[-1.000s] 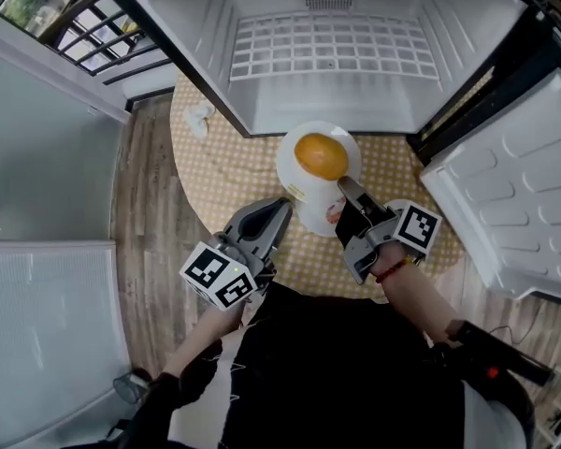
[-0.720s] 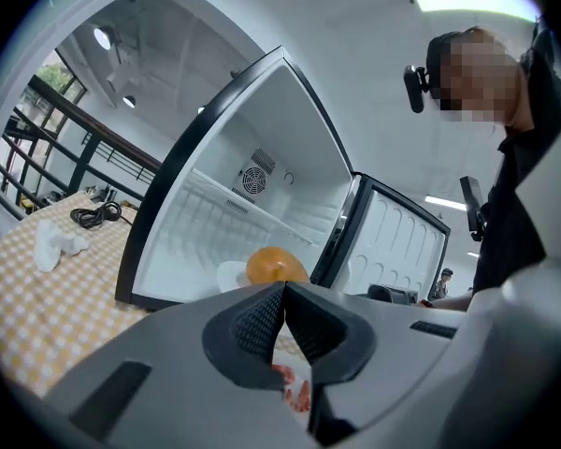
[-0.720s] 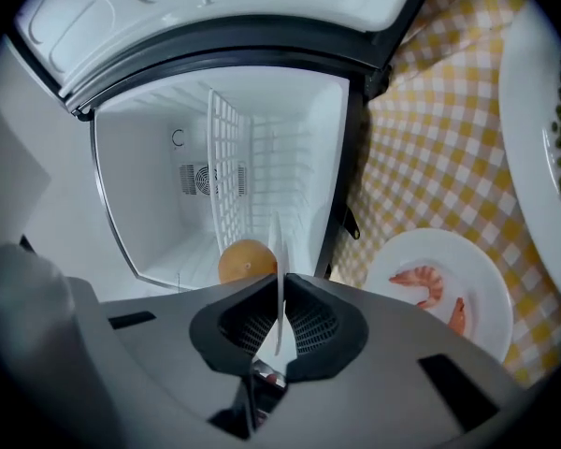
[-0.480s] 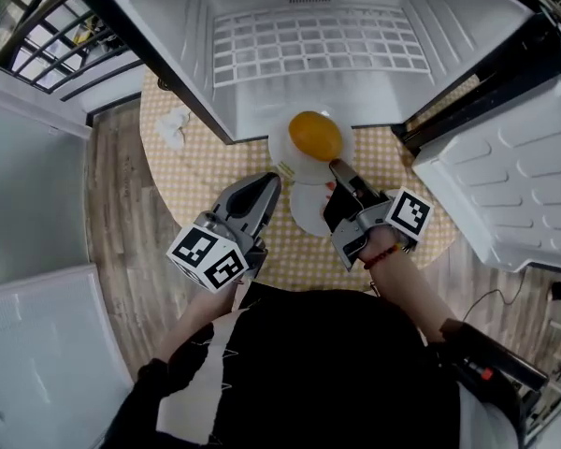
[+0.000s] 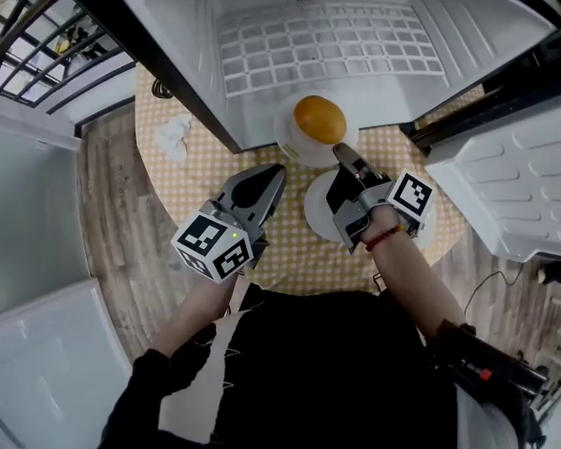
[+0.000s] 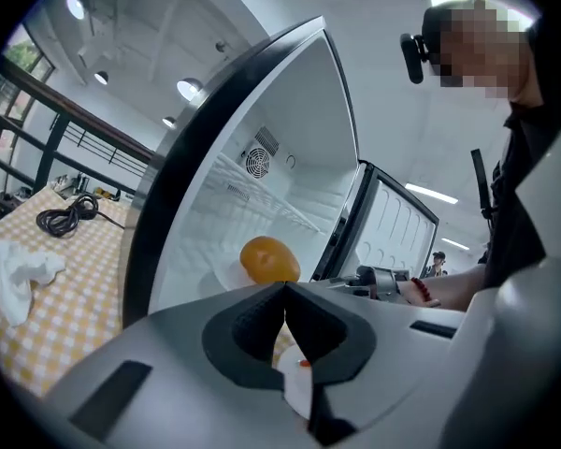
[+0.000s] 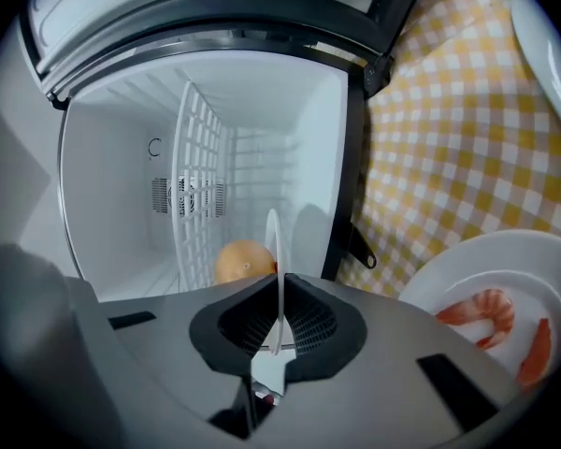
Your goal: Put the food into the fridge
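A round orange food (image 5: 319, 120) lies on a white plate (image 5: 291, 145) at the mouth of the open fridge (image 5: 327, 50). My right gripper (image 5: 339, 150) is shut on that plate's near rim. In the right gripper view the plate (image 7: 273, 241) shows edge-on between the jaws, with the orange food (image 7: 241, 261) beyond it. A second white plate (image 5: 316, 211) with shrimps (image 7: 481, 310) sits on the checked table (image 5: 182, 190), just under my right gripper. My left gripper (image 5: 278, 170) hovers to the left of it, shut and holding nothing.
The fridge door (image 5: 528, 181) stands open at the right. A wire shelf (image 5: 327, 40) lies inside the fridge. A crumpled white tissue (image 5: 173, 134) and a black cable (image 6: 65, 218) lie on the table's left side. Wooden floor surrounds the round table.
The plate with the orange food has moved forward off the shrimp plate to the fridge's opening, carried by my right gripper. My left gripper stayed shut beside it.
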